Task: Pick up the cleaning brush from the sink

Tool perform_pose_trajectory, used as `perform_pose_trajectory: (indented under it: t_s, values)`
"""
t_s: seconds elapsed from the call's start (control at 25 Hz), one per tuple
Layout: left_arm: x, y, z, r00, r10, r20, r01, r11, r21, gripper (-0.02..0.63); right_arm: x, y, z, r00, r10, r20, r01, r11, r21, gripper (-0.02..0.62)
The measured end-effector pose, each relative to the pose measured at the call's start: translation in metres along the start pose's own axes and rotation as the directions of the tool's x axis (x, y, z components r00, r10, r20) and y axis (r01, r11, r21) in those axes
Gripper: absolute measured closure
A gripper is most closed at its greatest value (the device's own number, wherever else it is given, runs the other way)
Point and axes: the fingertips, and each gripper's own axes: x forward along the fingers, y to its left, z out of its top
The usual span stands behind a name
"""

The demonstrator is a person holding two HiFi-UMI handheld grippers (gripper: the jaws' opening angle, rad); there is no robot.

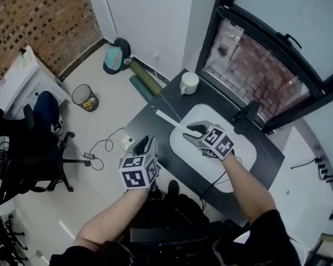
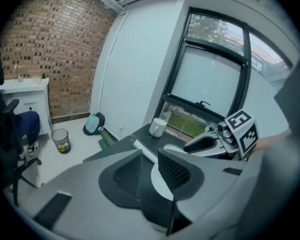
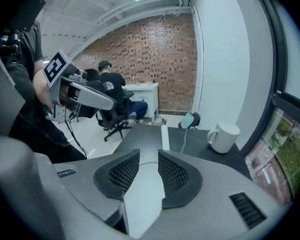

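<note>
A long white stick, seemingly the brush's handle [image 1: 169,119], lies on the dark table [image 1: 150,121], one end at the rim of the white oval sink [image 1: 241,160]. No bristle head can be made out. My right gripper [image 1: 190,133] hangs over the sink's left end, close to that end of the stick, open with nothing between its fingers. In the right gripper view the stick [image 3: 164,136] lies just beyond the jaws [image 3: 149,156]. My left gripper [image 1: 145,144] is open over the table's near-left edge, empty [image 2: 149,156], with the stick [image 2: 142,149] a little beyond it.
A white mug [image 1: 189,82] stands at the table's far corner by the window. A black device [image 1: 247,115] sits behind the sink. On the floor to the left are a wire wastebasket [image 1: 85,97], an office chair [image 1: 39,148] and a cable [image 1: 102,146]. A person sits at a far desk [image 3: 110,91].
</note>
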Motion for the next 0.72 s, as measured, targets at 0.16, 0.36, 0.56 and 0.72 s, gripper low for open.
perform_pose_trajectory:
  t_s: [0.16,0.36,0.56,0.72]
  values:
    - [0.024,0.016,-0.043,0.995,0.033,-0.097,-0.046,0.99,-0.136,0.503,0.034,-0.02,-0.019,0.996,-0.009,-0.085,0.01,1.0,0.015,0.413]
    - [0.05,0.046,-0.043,0.995,0.082,-0.053,-0.089,0.984,-0.153,0.503,0.083,-0.041,-0.035,0.989,-0.007,-0.146,0.015,0.999,0.05,0.413]
    - [0.081,0.073,-0.05,0.995,0.078,-0.067,-0.089,0.979,-0.181,0.503,0.134,-0.06,-0.051,0.977,0.004,-0.213,0.003,1.0,0.031,0.413]
    - [0.088,0.097,-0.061,0.997,0.048,-0.065,-0.06,0.978,-0.2,0.503,0.181,-0.066,-0.059,0.973,0.002,-0.23,0.0,1.0,0.008,0.413]
